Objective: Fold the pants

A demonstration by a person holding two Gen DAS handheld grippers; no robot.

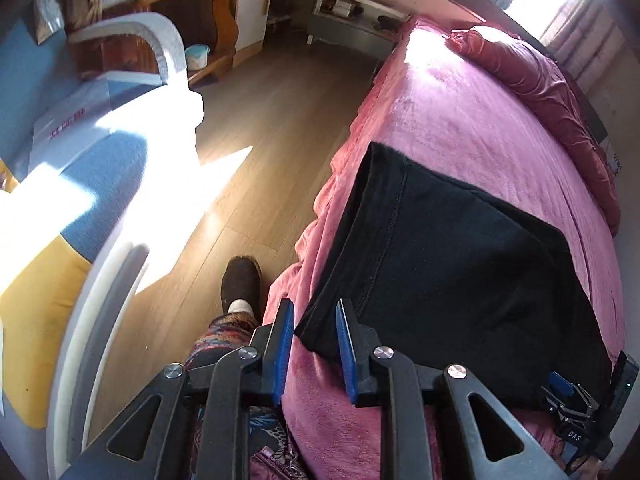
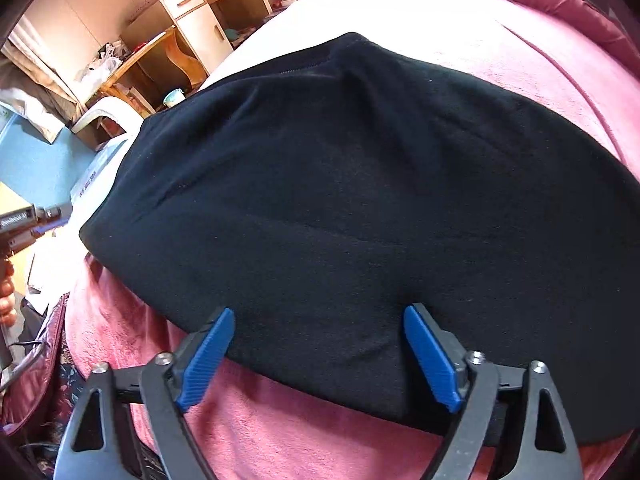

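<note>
Right fingers (image 2: 430, 354): blue-padded, spread wide and empty, straddling the near edge of the folded black knit pants (image 2: 360, 200), seemingly placed to pinch it.
Left gripper (image 1: 316, 344): parted, holding nothing, just off the pants' corner.
Pants: flat on the pink plush bed (image 1: 460, 112), near its edge, within reach.

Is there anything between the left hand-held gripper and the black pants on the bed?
Nothing visible. The open left hand-held gripper points at the near corner of the pants, with only pink blanket beneath.
</note>
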